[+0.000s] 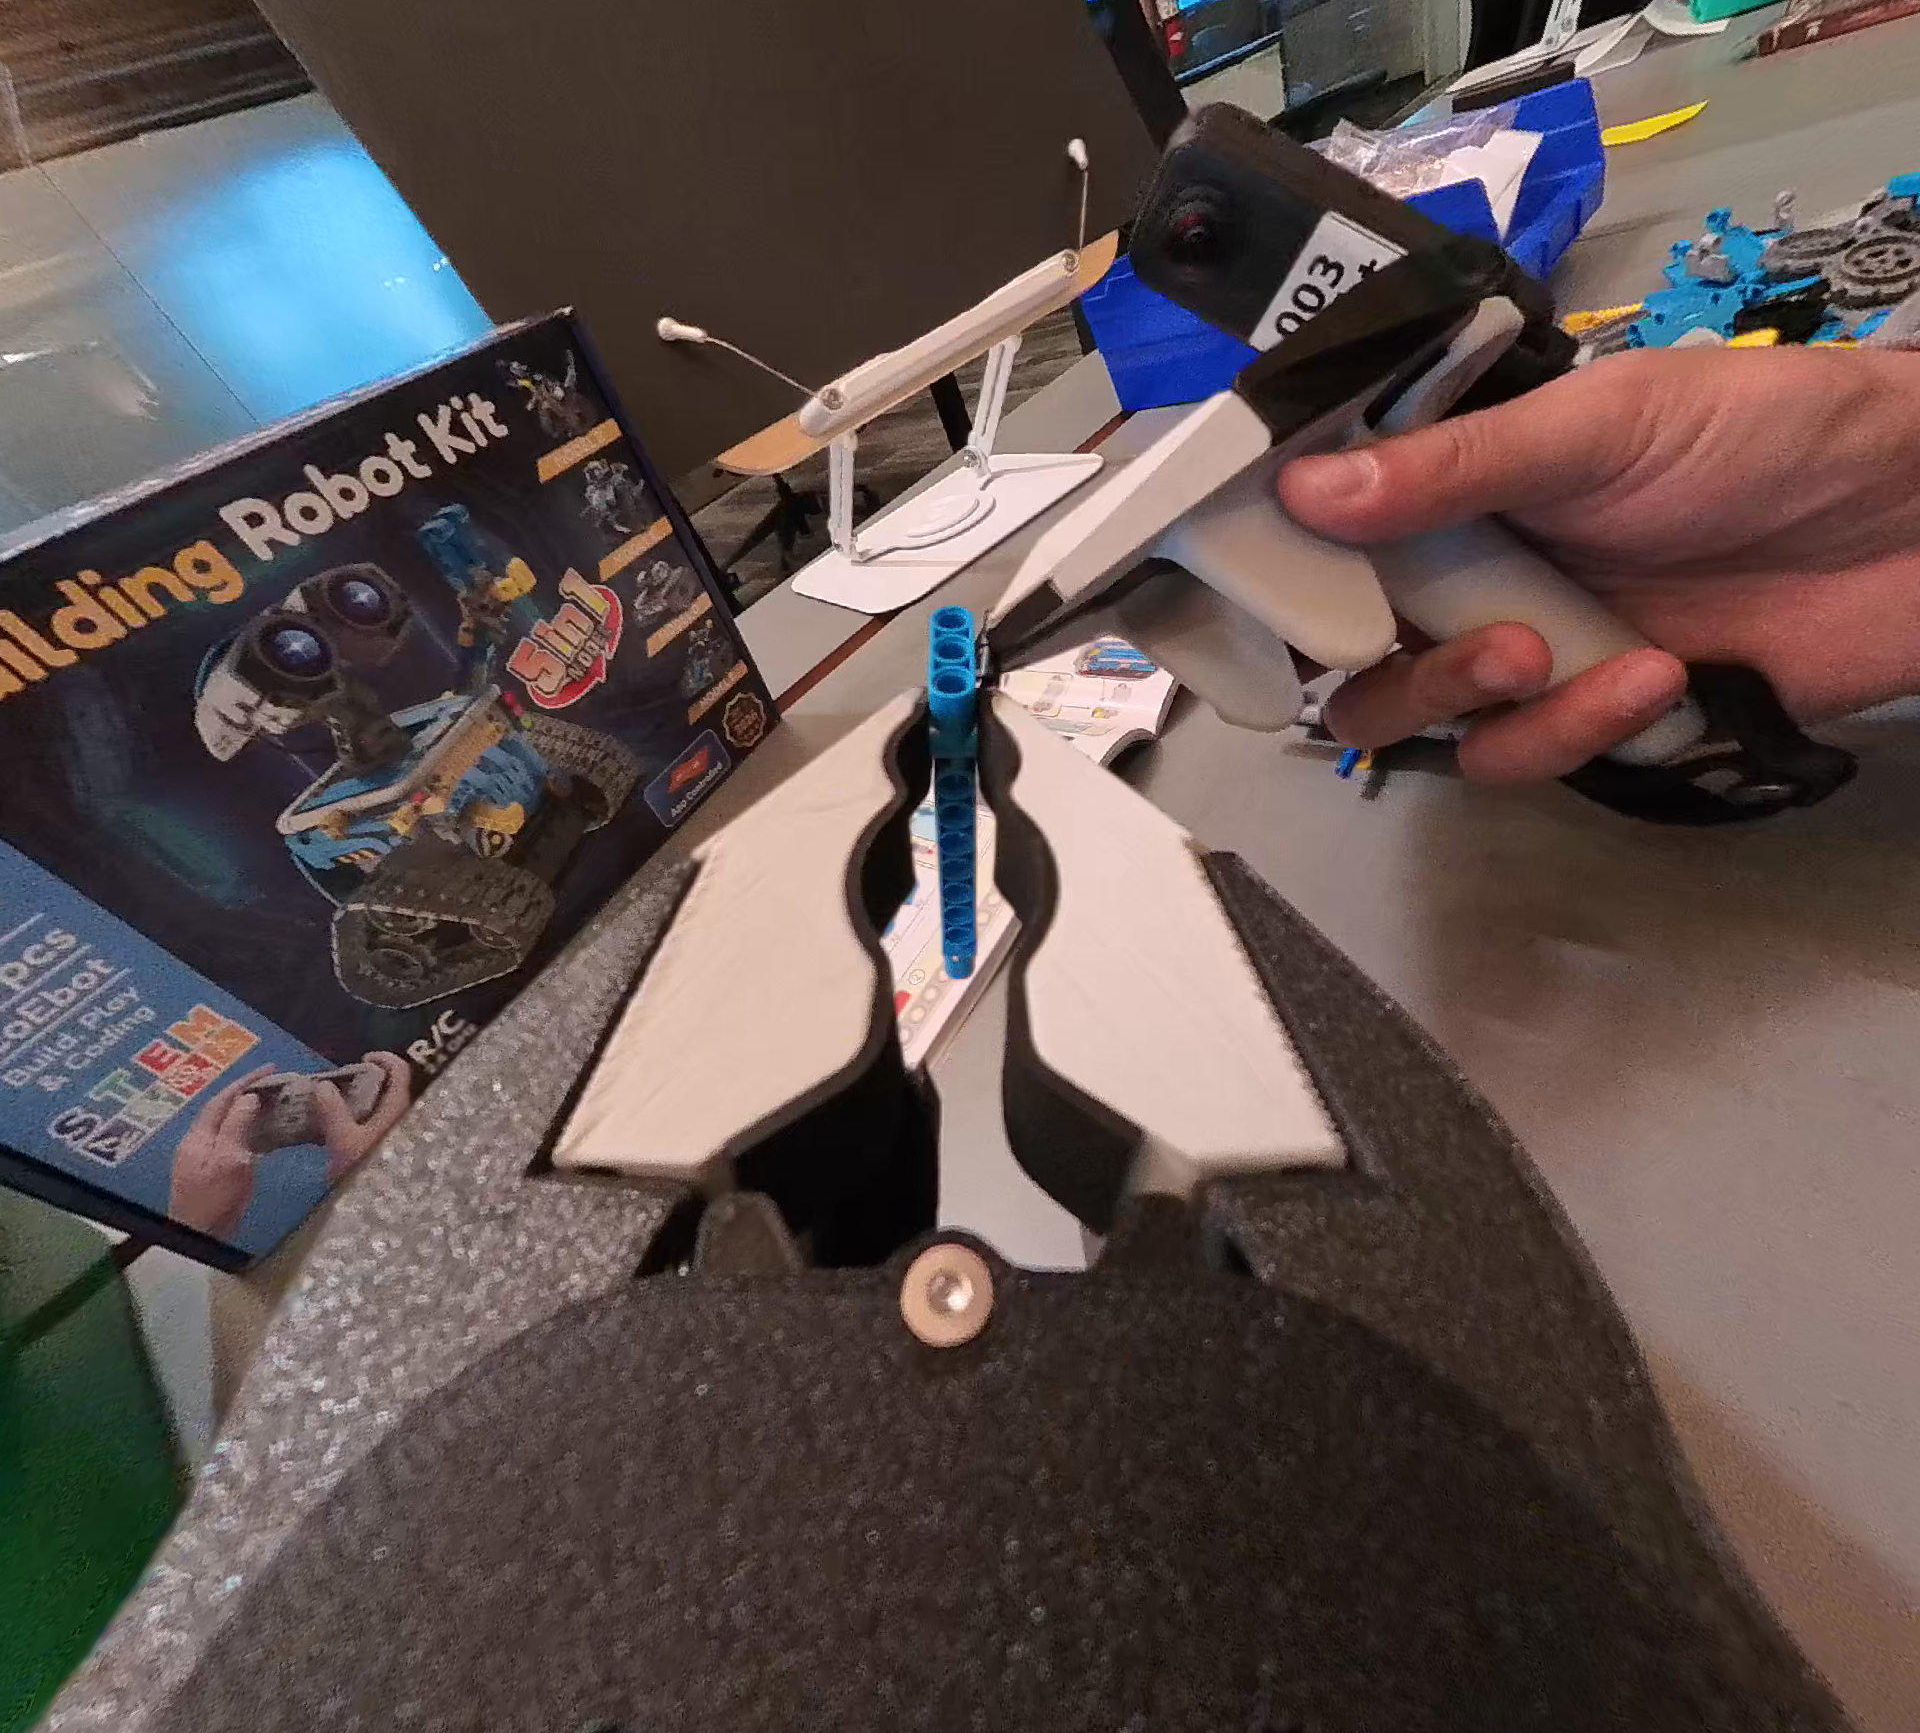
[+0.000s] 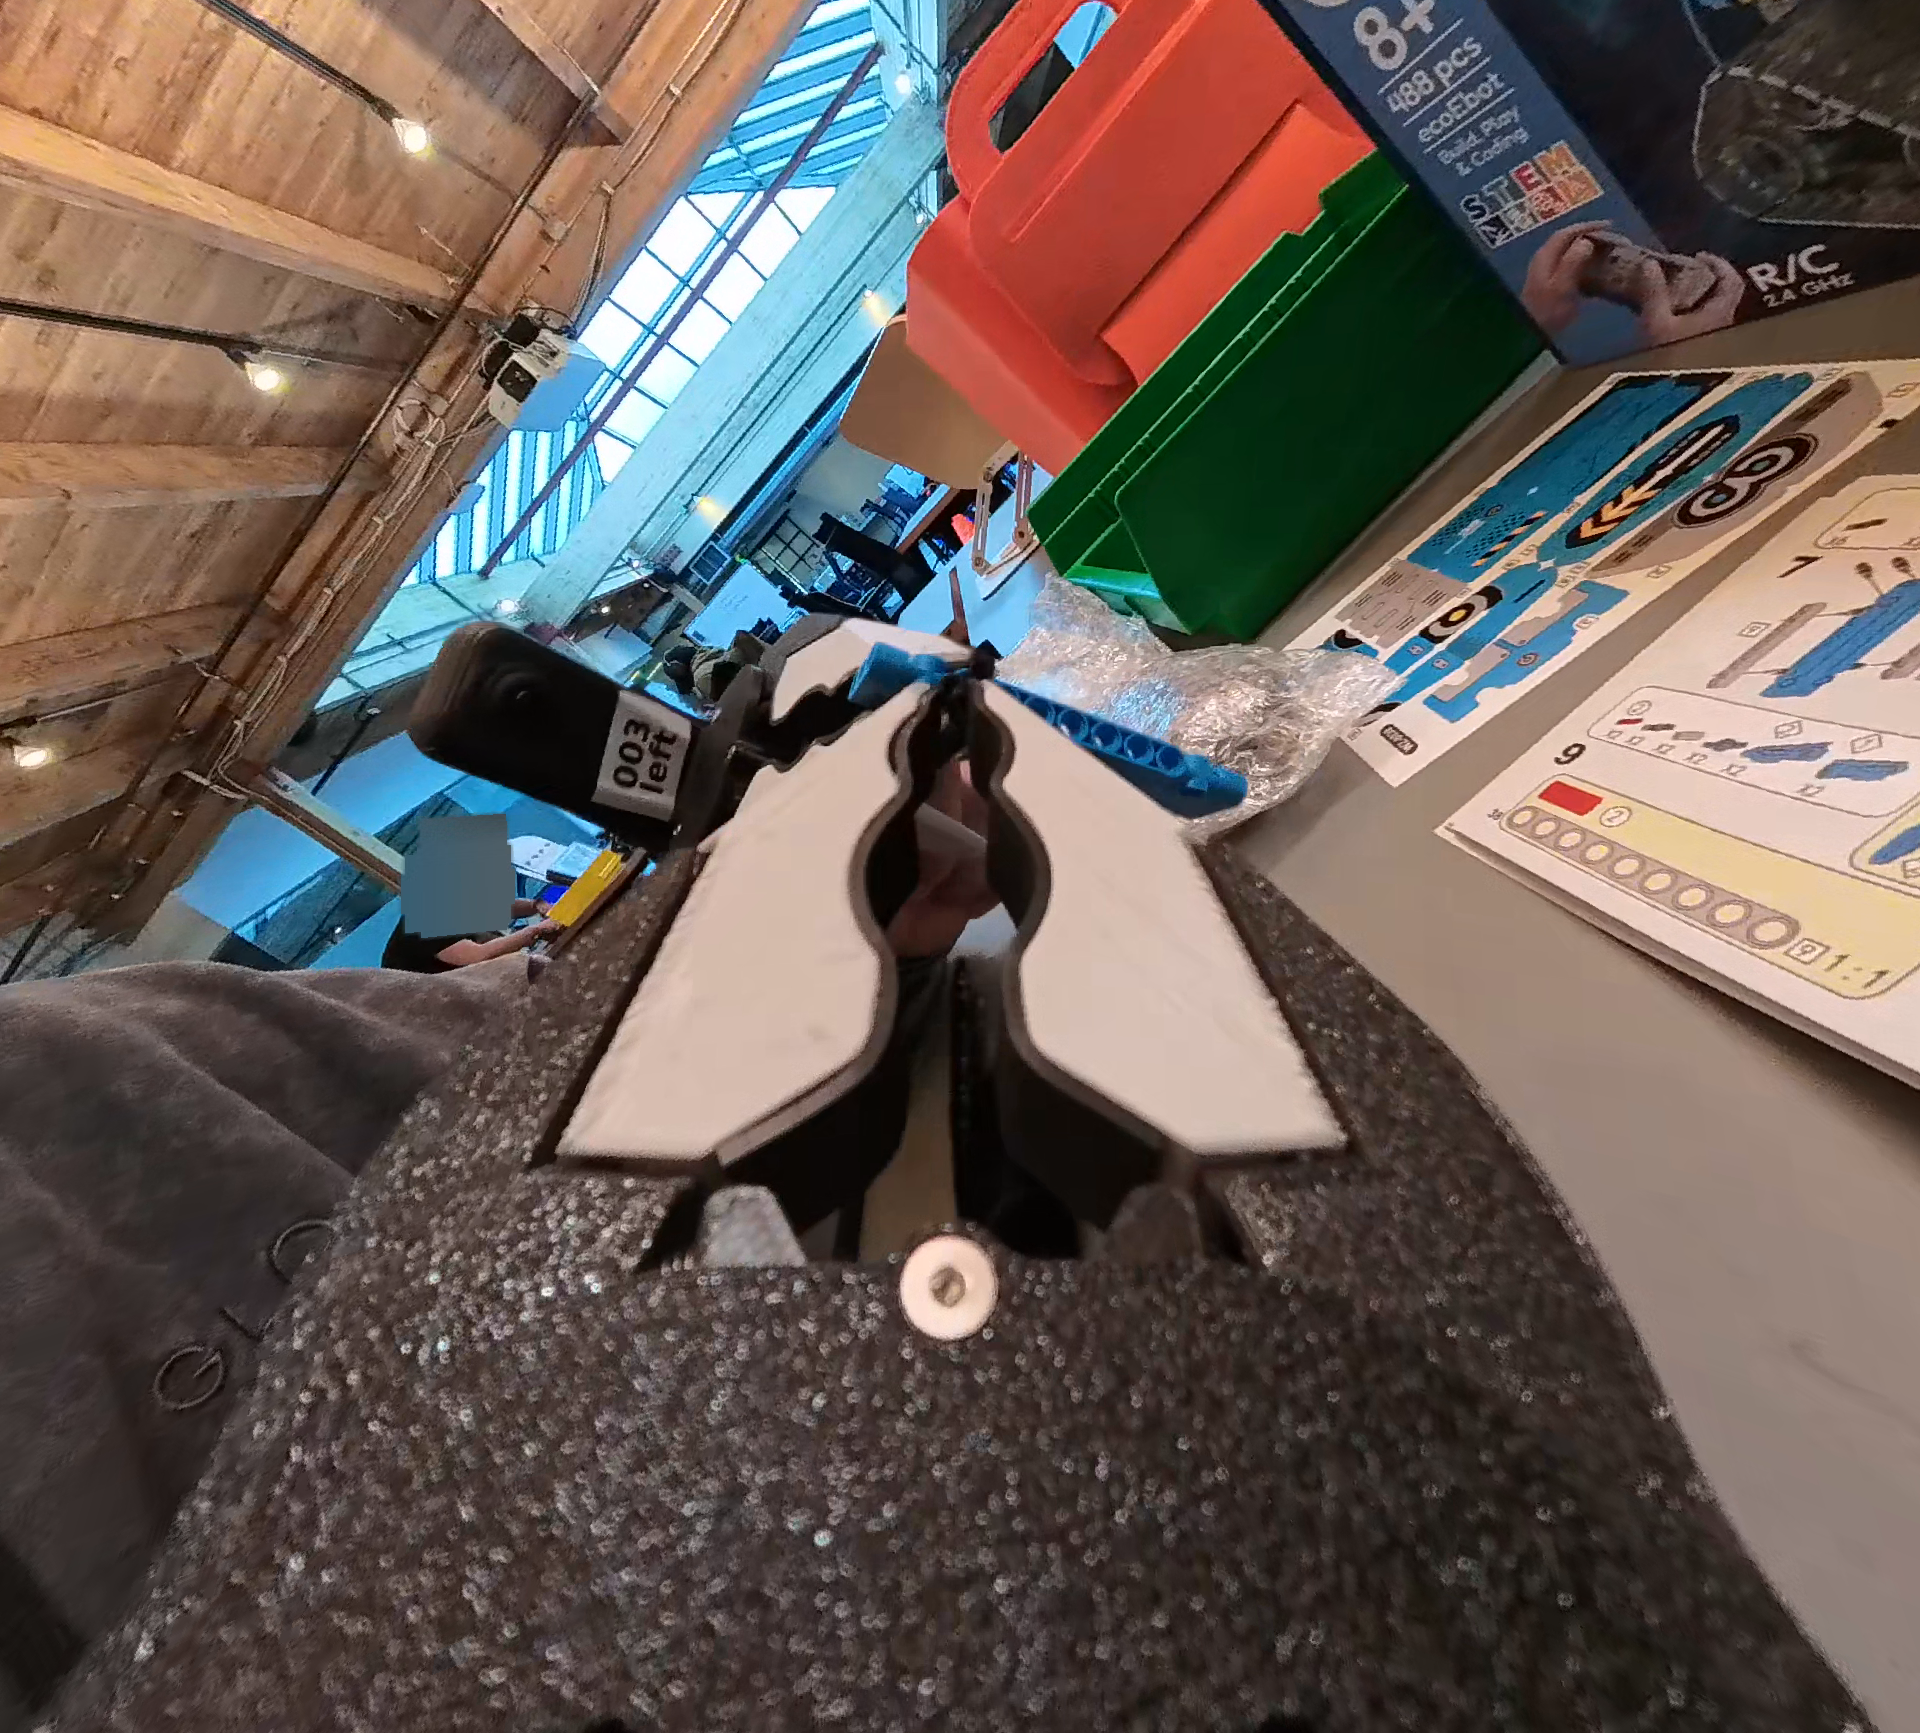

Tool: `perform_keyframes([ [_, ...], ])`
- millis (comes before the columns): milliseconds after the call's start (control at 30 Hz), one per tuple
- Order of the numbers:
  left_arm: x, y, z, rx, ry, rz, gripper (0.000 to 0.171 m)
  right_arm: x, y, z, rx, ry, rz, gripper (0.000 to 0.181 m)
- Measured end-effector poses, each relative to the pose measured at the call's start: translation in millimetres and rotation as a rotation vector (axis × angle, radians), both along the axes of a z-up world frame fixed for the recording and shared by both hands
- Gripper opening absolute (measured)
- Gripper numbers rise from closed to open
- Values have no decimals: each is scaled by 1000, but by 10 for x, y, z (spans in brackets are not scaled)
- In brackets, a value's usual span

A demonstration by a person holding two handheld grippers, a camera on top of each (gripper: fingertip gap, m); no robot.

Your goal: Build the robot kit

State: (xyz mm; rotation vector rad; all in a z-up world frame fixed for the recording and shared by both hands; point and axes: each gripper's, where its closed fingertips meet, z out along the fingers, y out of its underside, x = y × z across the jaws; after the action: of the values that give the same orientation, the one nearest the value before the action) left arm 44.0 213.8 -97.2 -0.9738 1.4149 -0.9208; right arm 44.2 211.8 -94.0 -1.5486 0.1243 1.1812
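Left claw (image 1: 951,727) clamped on blue beam (image 1: 951,862), held upright. Right claw (image 2: 956,696) pinched together on small black peg (image 2: 977,667), touching beam's upper end. Instruction sheet (image 1: 920,997) beneath on worktop (image 1: 1455,956).

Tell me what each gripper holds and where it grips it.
The left gripper pinches the blue beam near its upper end. The right gripper pinches a small black pin at that beam's end.

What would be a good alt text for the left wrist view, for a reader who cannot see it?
The left gripper is shut on a blue beam with holes, held upright above a grey table. The right gripper, held by a hand, touches the beam's top with a small black part. A robot kit box stands at left.
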Motion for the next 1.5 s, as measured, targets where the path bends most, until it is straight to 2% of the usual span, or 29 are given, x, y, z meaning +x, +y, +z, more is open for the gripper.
perform_keyframes([
  [167,0,24,15,-105,0,-30,6,8,2,7,0,8,8,4],
  [267,-44,112,113,-294,-25,-87,6,103,-14,45,17,-44,-26,3],
  [367,-128,230,250,-537,-39,-196,6,180,-40,10,12,-177,-61,3],
  [400,-143,277,259,-608,-27,-219,6,178,-49,-10,5,-219,-67,3],
  [467,-132,279,134,-696,90,-265,6,126,-62,-17,-2,-277,-70,3],
  [533,-89,354,-61,-609,174,-181,6,89,-63,-14,-15,-335,-85,3],
  [600,-50,302,-250,-491,263,-143,6,124,-72,29,-11,-383,-119,3],
  [733,60,237,-456,-379,285,-65,6,320,-131,116,5,-395,-187,3],
  [833,115,176,-662,-321,333,-57,6,431,-163,105,-2,-389,-211,3],
  [1067,111,130,-713,-314,340,-99,7,535,-208,171,11,-363,-230,3],
  [1500,130,144,-1083,-247,536,-48,7,482,-199,147,4,-323,-189,3],
])
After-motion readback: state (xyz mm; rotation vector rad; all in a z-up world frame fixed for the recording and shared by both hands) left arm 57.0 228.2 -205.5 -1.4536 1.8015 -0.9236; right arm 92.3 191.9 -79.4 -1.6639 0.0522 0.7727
